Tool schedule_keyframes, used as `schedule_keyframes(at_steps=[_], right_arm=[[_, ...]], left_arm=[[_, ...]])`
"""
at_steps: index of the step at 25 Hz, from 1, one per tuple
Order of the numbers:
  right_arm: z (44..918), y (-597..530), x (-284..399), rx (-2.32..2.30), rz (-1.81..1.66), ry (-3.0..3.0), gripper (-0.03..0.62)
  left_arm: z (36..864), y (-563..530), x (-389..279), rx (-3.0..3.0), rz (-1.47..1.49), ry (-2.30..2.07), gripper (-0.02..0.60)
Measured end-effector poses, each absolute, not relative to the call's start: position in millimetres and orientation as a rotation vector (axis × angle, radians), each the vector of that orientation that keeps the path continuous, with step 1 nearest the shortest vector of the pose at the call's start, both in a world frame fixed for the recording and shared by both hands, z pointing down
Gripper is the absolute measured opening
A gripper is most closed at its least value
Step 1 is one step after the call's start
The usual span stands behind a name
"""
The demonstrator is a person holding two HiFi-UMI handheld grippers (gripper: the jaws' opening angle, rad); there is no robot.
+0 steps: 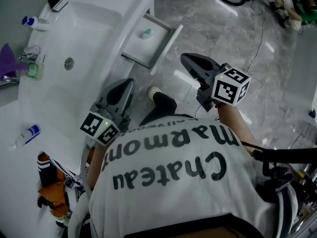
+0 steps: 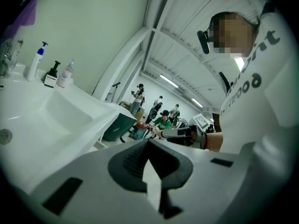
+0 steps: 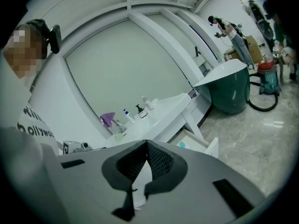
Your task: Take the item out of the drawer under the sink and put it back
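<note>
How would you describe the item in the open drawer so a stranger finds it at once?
Start at the long white sink counter and look below its edge to the open drawer. Inside lies a small teal item, alone there, unlike the bottles up on the counter.

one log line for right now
drawer: open | item: in drawer | left gripper: shut, empty | right gripper: shut, empty

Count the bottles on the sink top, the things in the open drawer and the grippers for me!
Bottles on the sink top: 4, namely the blue-topped pump bottle, the black-topped bottle, the pinkish bottle and the small lying bottle
Things in the open drawer: 1, a teal item
Grippers: 2, the left gripper and the right gripper
Total: 7
</note>
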State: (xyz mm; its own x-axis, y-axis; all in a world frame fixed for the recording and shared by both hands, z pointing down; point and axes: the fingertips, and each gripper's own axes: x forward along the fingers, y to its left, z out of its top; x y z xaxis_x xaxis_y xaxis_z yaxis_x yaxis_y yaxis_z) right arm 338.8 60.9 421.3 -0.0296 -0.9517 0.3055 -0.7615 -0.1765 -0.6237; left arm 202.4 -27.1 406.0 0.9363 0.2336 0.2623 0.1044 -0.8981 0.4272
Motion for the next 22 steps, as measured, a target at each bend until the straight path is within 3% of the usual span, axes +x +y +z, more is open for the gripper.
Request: schedule_keyframes(at_steps=[10, 22], right_arm=[[423, 50, 330, -1.999, -1.067, 1.901, 0.009], [412, 3, 364, -2.134, -0.964, 2.151, 0.009]], left_arm=[[418, -30, 203, 2.653, 0.484, 0.279, 0.009], [433, -64, 181, 2.694, 0.451, -0.046, 0.009]])
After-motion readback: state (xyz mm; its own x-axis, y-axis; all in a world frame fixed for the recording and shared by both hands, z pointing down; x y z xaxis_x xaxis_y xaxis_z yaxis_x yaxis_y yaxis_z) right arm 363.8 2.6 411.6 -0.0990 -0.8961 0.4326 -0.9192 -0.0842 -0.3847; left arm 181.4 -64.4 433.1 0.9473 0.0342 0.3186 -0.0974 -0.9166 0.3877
